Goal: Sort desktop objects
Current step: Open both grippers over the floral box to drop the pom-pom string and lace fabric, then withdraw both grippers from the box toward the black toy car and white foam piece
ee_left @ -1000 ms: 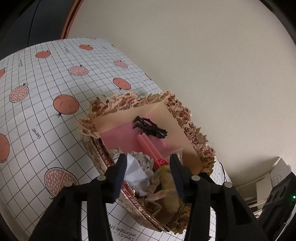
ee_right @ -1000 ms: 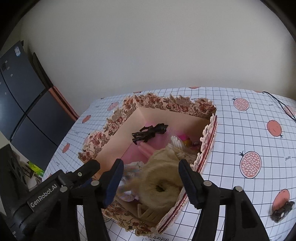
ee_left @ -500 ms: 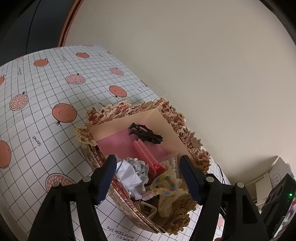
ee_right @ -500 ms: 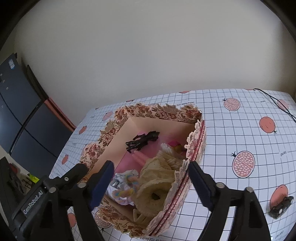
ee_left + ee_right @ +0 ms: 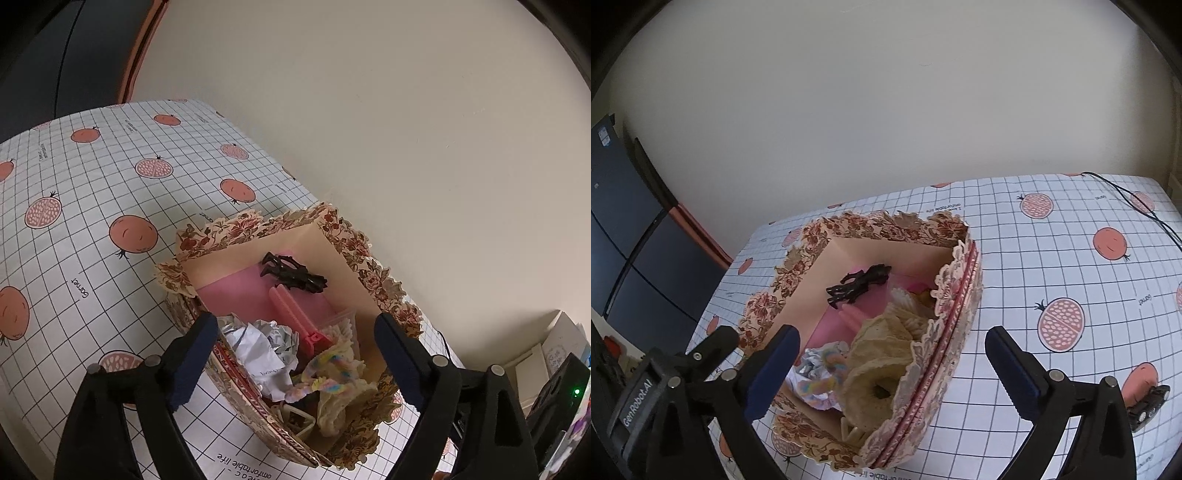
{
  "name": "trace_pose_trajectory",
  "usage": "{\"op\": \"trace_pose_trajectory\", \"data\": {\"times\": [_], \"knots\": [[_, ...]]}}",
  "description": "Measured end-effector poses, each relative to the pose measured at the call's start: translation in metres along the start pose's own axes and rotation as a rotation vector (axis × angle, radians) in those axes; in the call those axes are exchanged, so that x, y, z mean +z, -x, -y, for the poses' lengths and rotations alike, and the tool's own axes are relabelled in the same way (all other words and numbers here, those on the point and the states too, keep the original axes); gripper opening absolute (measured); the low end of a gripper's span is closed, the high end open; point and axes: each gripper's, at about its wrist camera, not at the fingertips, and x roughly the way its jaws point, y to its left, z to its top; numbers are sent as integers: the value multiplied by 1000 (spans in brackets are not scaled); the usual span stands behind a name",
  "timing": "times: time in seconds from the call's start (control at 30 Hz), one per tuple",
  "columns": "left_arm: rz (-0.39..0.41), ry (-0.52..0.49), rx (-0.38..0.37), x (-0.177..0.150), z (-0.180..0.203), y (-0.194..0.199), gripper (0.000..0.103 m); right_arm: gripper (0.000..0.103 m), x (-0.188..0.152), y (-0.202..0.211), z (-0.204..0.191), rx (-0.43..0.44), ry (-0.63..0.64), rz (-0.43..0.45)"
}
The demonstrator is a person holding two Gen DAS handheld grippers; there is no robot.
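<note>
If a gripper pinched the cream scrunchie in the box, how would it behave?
The scrunchie looks like ruffled fabric, so probably soft, light and floppy, collapsing under the fingers. It lies against other clutter in the box, so it might drag the pastel hair tie along.

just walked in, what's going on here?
A person holds two handheld grippers over a floral box on the pomegranate-print table. Left gripper and right gripper are both open and empty. The box holds a black hair claw, crumpled paper and a cream scrunchie.
</note>
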Motion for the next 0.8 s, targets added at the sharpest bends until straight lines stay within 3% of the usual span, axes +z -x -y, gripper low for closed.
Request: {"op": "trace_pose_trajectory", "data": {"times": [0.23,0.8], "knots": [[18,-36,24,-1,7,0,103,103,3,6,6,-3,-20,8],[98,-157,18,-9,41,20,103,103,11,44,38,-52,-48,56]]}}
